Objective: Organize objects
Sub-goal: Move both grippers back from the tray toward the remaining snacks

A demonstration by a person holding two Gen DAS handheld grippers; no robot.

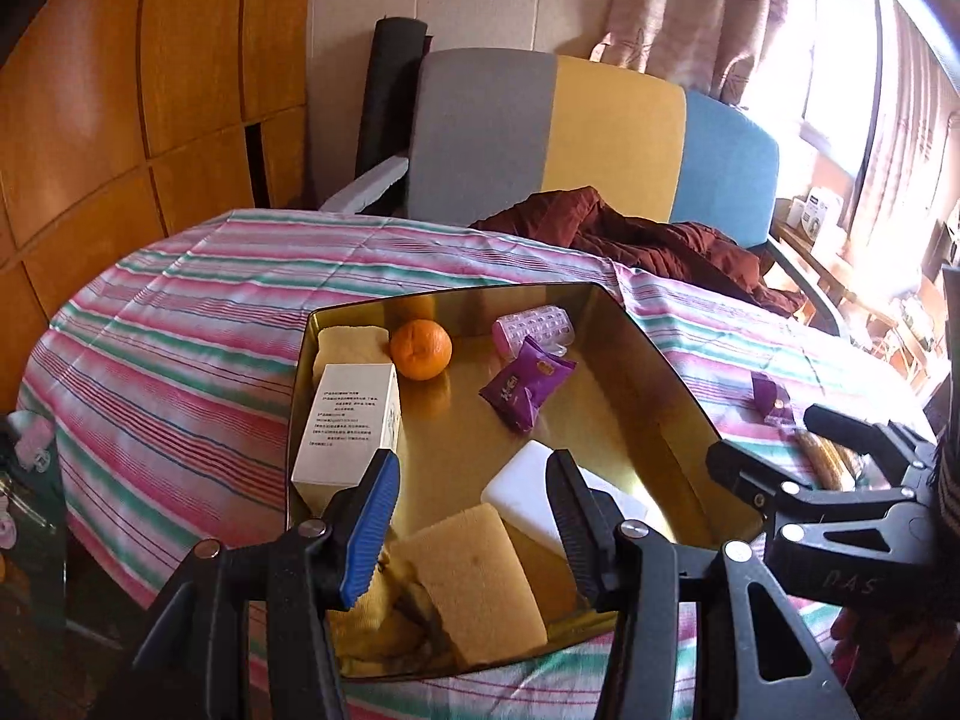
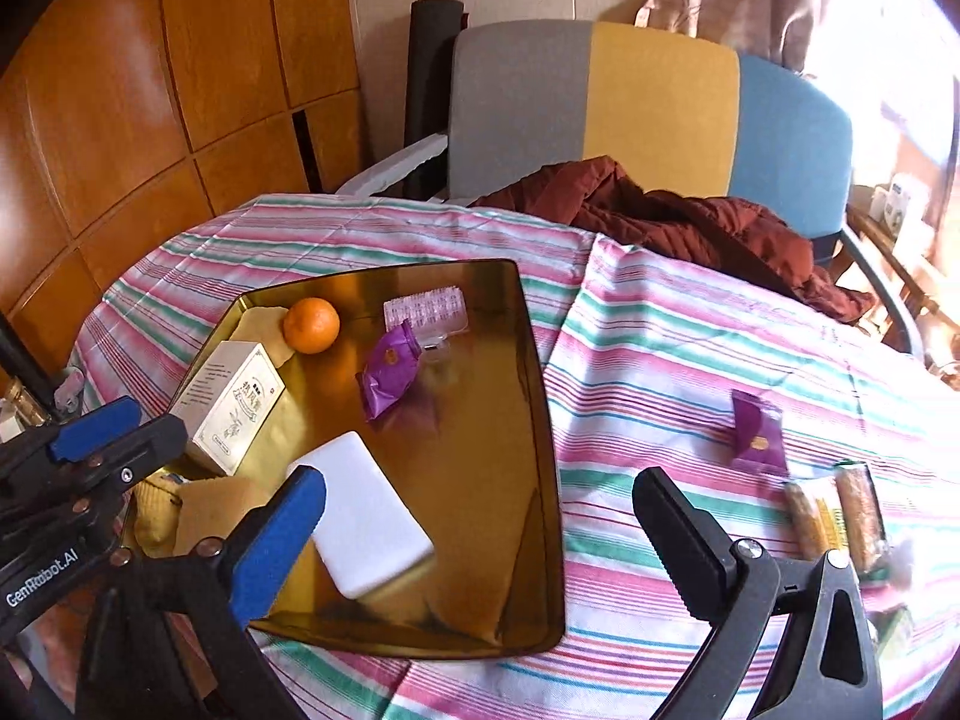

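A gold tray (image 1: pixel 672 384) (image 2: pixel 540 420) sits on the striped tablecloth. It holds an orange (image 1: pixel 420 349) (image 2: pixel 311 325), a white box (image 1: pixel 351 420) (image 2: pixel 231 414), a purple packet (image 1: pixel 528 384) (image 2: pixel 390 375), a pink roller (image 1: pixel 534 327) (image 2: pixel 426 309), a white block (image 1: pixel 522 489) (image 2: pixel 363 516) and a yellow sponge (image 1: pixel 480 582) (image 2: pixel 210 504). My left gripper (image 1: pixel 474 498) is open and empty above the tray's near end. My right gripper (image 2: pixel 486 516) is open and empty over the tray's right edge. Another purple packet (image 2: pixel 757 433) (image 1: pixel 771 399) and wrapped snack bars (image 2: pixel 840 516) lie on the cloth to the right.
A grey, yellow and blue chair (image 2: pixel 654 108) stands behind the table with a dark red garment (image 2: pixel 690 222) draped onto the table edge. Wooden panels (image 1: pixel 120 120) are at the left. A bright window (image 1: pixel 870 90) is at the right.
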